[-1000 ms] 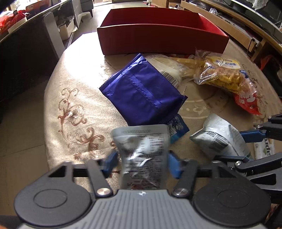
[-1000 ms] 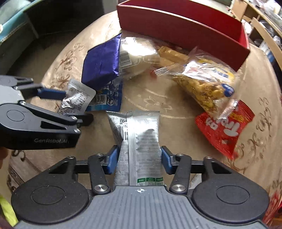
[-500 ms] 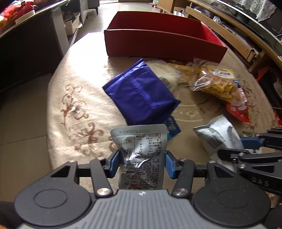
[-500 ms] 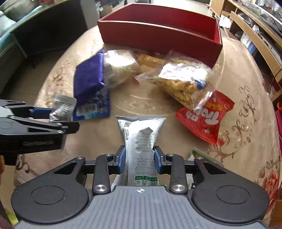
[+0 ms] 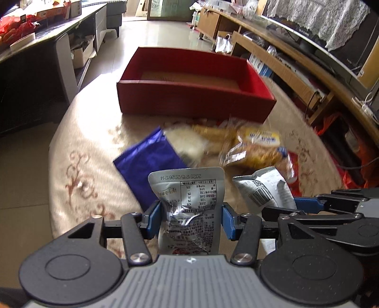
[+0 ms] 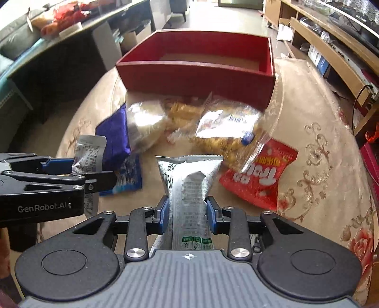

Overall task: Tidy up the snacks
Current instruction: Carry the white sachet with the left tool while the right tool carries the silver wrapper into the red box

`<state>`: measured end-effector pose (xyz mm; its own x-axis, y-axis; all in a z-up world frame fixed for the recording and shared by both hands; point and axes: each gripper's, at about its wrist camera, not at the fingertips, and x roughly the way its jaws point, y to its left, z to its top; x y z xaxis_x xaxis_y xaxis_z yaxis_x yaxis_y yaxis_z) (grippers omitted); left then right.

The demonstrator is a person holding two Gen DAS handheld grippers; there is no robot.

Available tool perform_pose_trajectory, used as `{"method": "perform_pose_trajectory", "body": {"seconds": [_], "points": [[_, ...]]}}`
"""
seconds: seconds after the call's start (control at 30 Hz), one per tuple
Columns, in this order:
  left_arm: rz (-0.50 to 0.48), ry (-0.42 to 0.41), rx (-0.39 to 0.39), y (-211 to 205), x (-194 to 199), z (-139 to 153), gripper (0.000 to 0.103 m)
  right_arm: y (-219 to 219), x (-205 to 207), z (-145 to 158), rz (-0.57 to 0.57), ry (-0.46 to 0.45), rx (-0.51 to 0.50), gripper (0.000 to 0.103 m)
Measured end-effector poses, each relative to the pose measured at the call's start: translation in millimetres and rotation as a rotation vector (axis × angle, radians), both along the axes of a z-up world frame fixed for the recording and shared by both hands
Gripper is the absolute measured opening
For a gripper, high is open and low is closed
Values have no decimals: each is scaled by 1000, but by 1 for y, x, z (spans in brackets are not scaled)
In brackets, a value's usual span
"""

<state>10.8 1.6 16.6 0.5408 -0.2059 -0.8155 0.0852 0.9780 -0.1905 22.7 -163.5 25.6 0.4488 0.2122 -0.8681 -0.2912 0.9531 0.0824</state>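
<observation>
Roughly seven snack packets, two silver pouches (image 5: 187, 203) (image 6: 189, 187) clamped, one red box (image 5: 189, 99).

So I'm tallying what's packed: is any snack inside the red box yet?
No, the red box shows only its bare cardboard floor.

Looks like a regular living room, pretty bright, daylight washing over the pale tiled floor (image 5: 163, 30) in the top middle of the frame. Round worktop (image 5: 71, 147) has a beige cloth with swirly reddish-brown patterns, plus red flowers at the lower right in the right wrist view. Dark glossy counter (image 5: 47, 47) with grey legs along the upper left, cardboard boxes tucked underneath. Long wooden shelf unit (image 5: 296, 68) runs down the right side, with a white lace cover (image 5: 331, 21) draped up in the top right corner.
</observation>
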Motion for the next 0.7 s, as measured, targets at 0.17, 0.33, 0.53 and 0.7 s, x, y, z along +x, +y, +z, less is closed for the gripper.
{"method": "perform_pose_trajectory", "body": {"seconds": [0.17,0.33,0.53,0.7], "points": [[7,-48,3,-3,23,15,47,-4,14,16,-27,-48,35,40],[22,-85,7,-6,54,25,47,-7,39,30,-72,-92,62,39],[33,-122,16,-12,93,35,47,-2,72,38,-97,-138,78,39],[55,-146,26,-11,124,40,47,-1,98,45,-114,-175,81,39]]}}
